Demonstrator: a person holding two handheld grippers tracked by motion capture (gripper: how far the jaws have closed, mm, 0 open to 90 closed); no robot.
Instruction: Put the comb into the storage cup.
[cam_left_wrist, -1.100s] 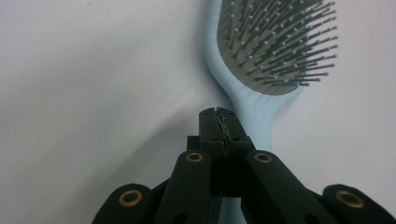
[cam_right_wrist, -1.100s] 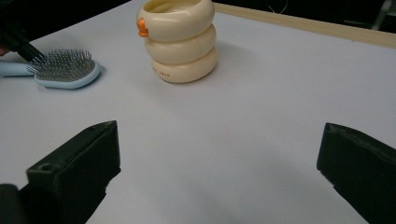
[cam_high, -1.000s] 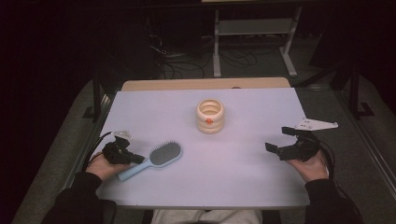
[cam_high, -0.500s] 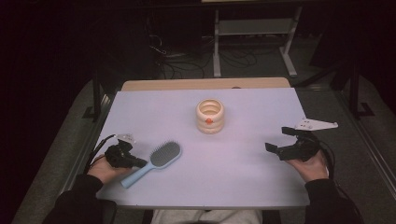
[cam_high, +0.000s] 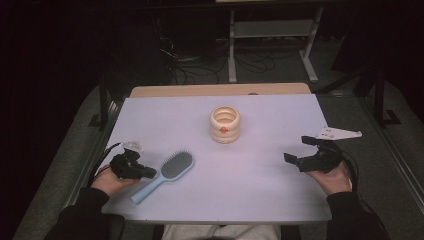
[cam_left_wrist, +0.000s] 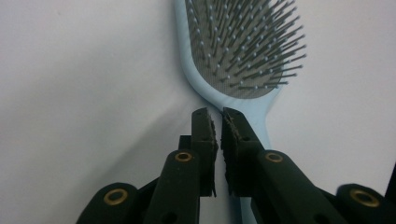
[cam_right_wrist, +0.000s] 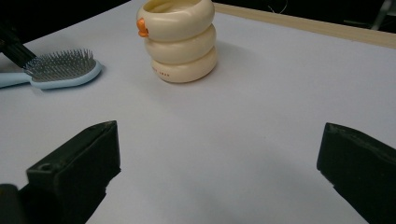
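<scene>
Two claws inspected. Left gripper (cam_left_wrist: 218, 117): jaws a slit apart, just been opening, nothing between them. The pale-blue plastic paddle hairbrush (cam_left_wrist: 243, 46) lies just ahead, its handle apparently under one jaw. Risk: closing here pinches air and skids the brush. Right gripper (cam_right_wrist: 219, 135): jaws wide apart.

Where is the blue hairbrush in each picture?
High view: the hairbrush lies at lower left on the table, handle toward the left tool.
Left gripper view: its bristly head is at the top, handle running down behind the jaws.
Right gripper view: it lies at the far left.
Shared landmark: the cream ringed cup, up and right of the brush.
</scene>
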